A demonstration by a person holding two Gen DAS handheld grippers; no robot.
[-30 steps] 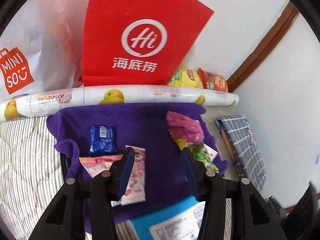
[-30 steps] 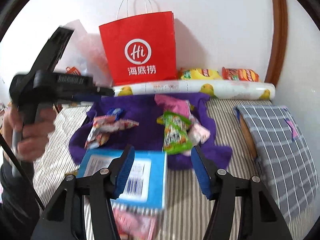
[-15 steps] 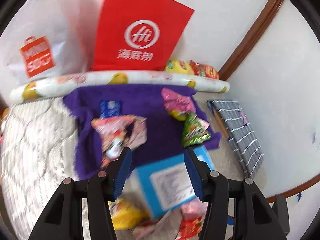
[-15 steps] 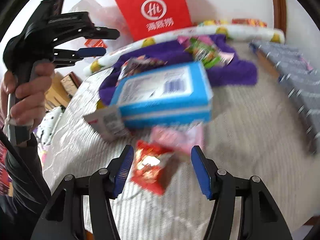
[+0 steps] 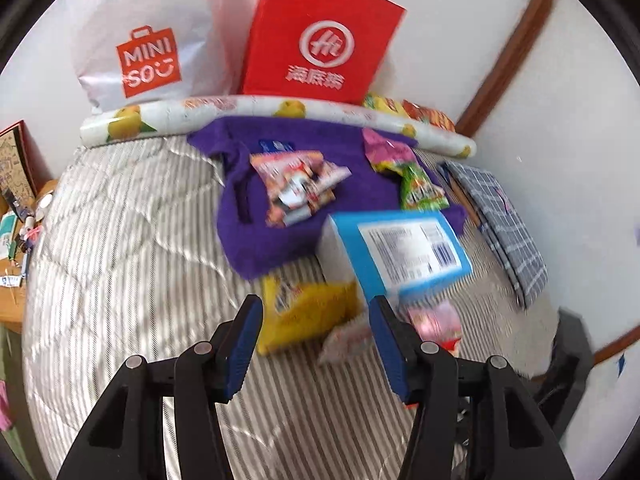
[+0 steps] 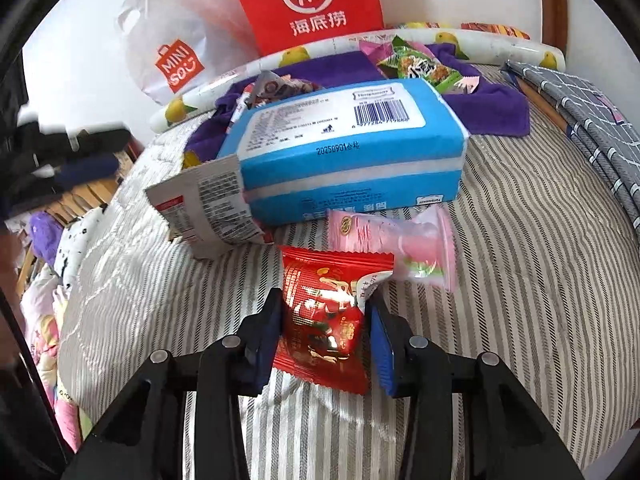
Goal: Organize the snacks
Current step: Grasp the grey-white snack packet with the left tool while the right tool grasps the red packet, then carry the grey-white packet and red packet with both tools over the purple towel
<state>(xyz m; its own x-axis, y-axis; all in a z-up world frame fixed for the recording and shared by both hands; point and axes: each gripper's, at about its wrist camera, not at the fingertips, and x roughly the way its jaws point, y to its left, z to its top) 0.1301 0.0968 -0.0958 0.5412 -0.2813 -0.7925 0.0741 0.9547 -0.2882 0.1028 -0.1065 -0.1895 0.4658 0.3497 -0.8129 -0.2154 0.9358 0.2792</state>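
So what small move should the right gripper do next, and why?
Probably lift. The right gripper is shut on the red packet, which lies on the striped cover beside the pink packet. A short lift would free it for carrying to the purple cloth, where other snacks lie.

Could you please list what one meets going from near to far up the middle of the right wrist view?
right gripper → red snack packet → pink candy packet → blue box → purple cloth → red paper bag
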